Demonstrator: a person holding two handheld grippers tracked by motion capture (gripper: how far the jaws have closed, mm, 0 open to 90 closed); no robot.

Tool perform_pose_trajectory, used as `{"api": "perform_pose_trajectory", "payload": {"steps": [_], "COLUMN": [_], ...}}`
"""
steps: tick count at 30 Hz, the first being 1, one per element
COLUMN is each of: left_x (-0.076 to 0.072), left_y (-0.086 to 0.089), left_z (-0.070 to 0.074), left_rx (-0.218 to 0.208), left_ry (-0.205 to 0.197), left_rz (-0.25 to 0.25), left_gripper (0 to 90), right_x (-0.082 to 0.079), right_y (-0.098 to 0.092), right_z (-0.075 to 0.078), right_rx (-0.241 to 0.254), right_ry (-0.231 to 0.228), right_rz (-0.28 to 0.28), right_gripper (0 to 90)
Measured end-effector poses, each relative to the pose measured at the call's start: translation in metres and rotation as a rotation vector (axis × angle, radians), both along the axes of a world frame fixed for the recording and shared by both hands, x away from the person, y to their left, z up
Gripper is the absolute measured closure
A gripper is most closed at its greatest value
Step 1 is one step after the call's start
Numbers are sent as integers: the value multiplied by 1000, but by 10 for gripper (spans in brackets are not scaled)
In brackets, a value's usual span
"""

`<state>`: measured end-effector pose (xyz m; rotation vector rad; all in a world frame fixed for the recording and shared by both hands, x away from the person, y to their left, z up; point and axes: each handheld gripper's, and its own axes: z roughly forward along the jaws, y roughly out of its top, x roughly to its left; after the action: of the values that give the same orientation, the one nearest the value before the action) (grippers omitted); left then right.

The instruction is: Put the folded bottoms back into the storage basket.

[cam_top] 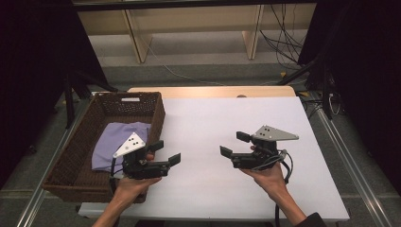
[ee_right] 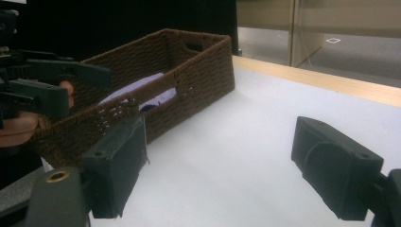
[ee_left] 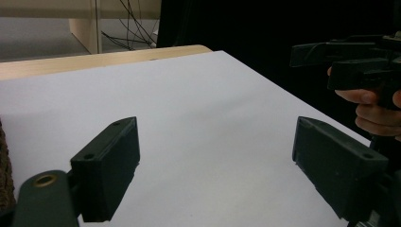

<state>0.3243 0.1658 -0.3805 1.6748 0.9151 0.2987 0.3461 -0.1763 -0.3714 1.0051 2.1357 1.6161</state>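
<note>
My left gripper (cam_top: 166, 152) hovers over the white table (cam_top: 208, 127) just right of a brown wicker basket (cam_top: 85, 151), jaws wide apart with nothing between them. In the left gripper view its own jaws frame bare tabletop, and the right gripper (ee_left: 312, 54) shows at the far right in a hand. My right gripper (cam_top: 235, 144) faces it from the table's right half, open and empty as well. A lilac cloth (cam_top: 116, 142) lies folded inside the basket; in the right gripper view the cloth (ee_right: 142, 92) peeks over the basket's near wall (ee_right: 189, 90).
A wooden strip (cam_top: 213, 91) edges the table's far side. Behind it stand pale furniture legs (cam_top: 251, 38) and loose cables (cam_top: 283, 42) on the floor. Dark curtains close in both sides. Metal rails (cam_top: 350, 161) run along the table's flanks.
</note>
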Motion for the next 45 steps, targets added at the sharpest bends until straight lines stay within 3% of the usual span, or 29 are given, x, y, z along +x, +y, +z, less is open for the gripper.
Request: {"api": "perform_pose_trajectory", "payload": {"steps": [26,45], "left_x": [-11,-13], "left_y": [-21,-24], "left_z": [-18,-27], "left_rx": [26,49], "left_ry": [-22,-35], "left_rz": [-40,-39], "left_gripper": [155,155], "right_x": [-21,-33], "right_y": [-17,-25], "right_z": [-12,-24], "right_rx": [12,2], "right_ry": [-26,-34], "right_rz": [-15,-21], "right_gripper": [160,161]}}
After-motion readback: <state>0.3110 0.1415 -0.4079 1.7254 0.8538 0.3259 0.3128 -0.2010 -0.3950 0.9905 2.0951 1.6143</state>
